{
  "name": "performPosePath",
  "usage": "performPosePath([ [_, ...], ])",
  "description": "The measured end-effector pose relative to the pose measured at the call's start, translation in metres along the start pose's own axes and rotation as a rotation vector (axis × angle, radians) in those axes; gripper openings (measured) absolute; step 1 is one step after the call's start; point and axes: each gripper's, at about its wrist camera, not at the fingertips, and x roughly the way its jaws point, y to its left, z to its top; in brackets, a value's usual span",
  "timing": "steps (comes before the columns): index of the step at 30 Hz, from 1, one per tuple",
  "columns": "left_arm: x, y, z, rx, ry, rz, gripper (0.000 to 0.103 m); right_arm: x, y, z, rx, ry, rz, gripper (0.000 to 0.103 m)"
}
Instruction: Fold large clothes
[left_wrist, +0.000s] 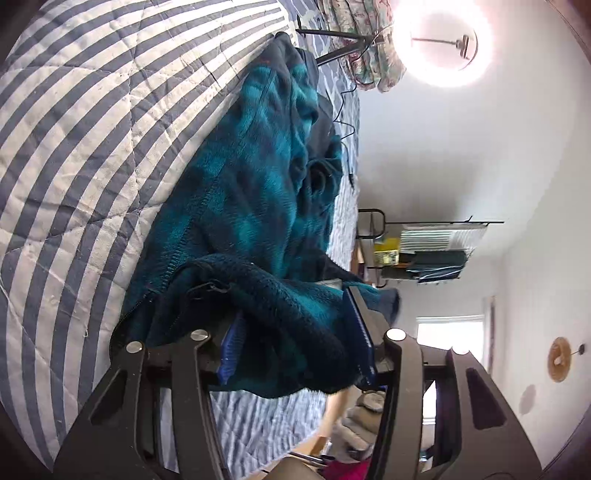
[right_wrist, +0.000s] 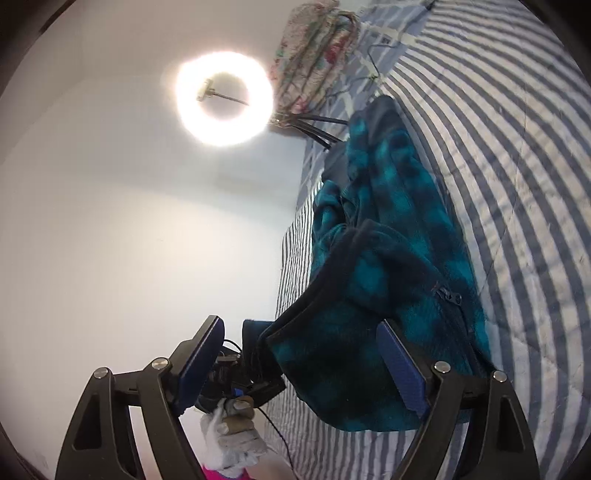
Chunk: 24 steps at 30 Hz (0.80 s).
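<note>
A teal and dark plaid fleece jacket (left_wrist: 258, 177) lies along the blue and white striped quilt (left_wrist: 81, 122), its zipper (right_wrist: 452, 299) near me. In the left wrist view my left gripper (left_wrist: 297, 343) stands half open. A thick fold of the jacket's hem bulges between its blue pads (left_wrist: 231, 347), loose rather than squeezed. In the right wrist view my right gripper (right_wrist: 301, 362) is spread wide. The jacket's (right_wrist: 388, 229) near corner rests against the right pad (right_wrist: 400, 369), and the left pad (right_wrist: 201, 354) is free in the air.
A lit ring light (right_wrist: 223, 98) on tripod legs (right_wrist: 317, 127) stands at the bed's far end beside a floral bag (right_wrist: 314, 55). A black cable (left_wrist: 345, 122) trails over the quilt. A gloved hand (right_wrist: 232, 439) shows below. A wire rack (left_wrist: 428, 247) hangs on the wall.
</note>
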Motion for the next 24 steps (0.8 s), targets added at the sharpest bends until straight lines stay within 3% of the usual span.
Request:
performPosePath([
  [4, 0.000, -0.002, -0.001, -0.002, 0.011, -0.015, 0.064, -0.004, 0.013, -0.005, -0.093, 0.014, -0.039, 0.076],
  [9, -0.002, -0.006, 0.002, -0.029, 0.012, -0.039, 0.066, 0.025, 0.047, -0.028, -0.322, 0.123, -0.175, 0.041],
  [12, -0.009, -0.014, 0.003, -0.023, 0.023, -0.058, 0.066, 0.042, 0.066, -0.047, -0.463, 0.180, -0.251, 0.039],
  [16, -0.013, -0.019, 0.002, 0.028, 0.044, -0.032, 0.066, 0.041, 0.069, -0.053, -0.533, 0.158, -0.336, 0.039],
  [20, -0.002, -0.015, 0.002, 0.035, 0.070, 0.007, 0.081, 0.054, 0.080, -0.059, -0.552, 0.172, -0.282, 0.038],
  [24, 0.009, -0.010, 0.006, -0.018, 0.086, -0.038, 0.081, 0.108, 0.109, -0.082, -0.695, 0.285, -0.256, 0.032],
])
